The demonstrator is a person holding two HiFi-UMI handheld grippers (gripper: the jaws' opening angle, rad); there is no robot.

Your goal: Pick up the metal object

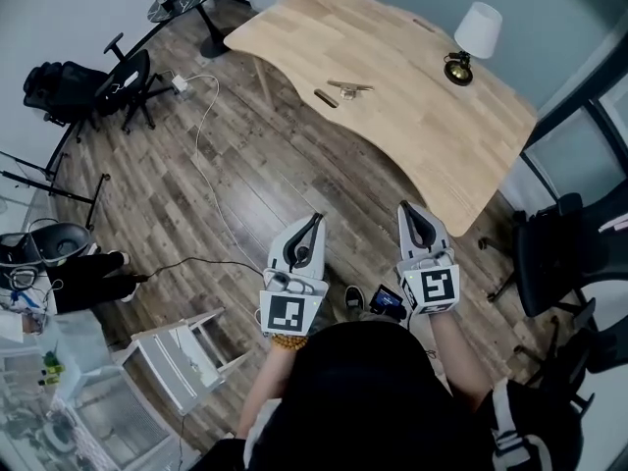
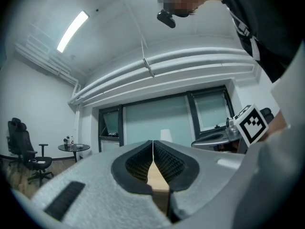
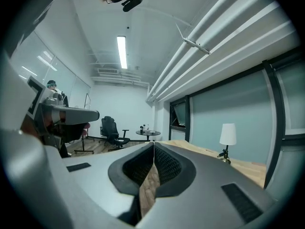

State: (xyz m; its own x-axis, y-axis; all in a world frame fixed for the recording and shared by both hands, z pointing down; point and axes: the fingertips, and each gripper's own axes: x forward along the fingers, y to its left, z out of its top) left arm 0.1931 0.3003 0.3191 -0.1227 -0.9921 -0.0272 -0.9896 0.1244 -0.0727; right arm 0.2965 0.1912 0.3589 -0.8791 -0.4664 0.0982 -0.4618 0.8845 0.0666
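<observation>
The metal object (image 1: 348, 88) lies flat on the light wooden table (image 1: 422, 116), near its front edge, with a small dark bar (image 1: 325, 98) just left of it. Both grippers hang over the wood floor, well short of the table. My left gripper (image 1: 316, 220) points up toward the table, shut and empty. To its right my right gripper (image 1: 406, 208) is shut too, with nothing in it. In the left gripper view the jaws (image 2: 152, 142) meet at the tips, and in the right gripper view the jaws (image 3: 153, 143) do the same. The metal object shows in neither gripper view.
A white-shaded lamp (image 1: 474, 39) stands on the table's far right side and also shows as the lamp (image 3: 228, 135). Black office chairs (image 1: 564, 248) stand at the right and a chair (image 1: 128, 84) at the left. A white cable (image 1: 206, 135) runs across the floor; a white step stool (image 1: 186, 351) sits lower left.
</observation>
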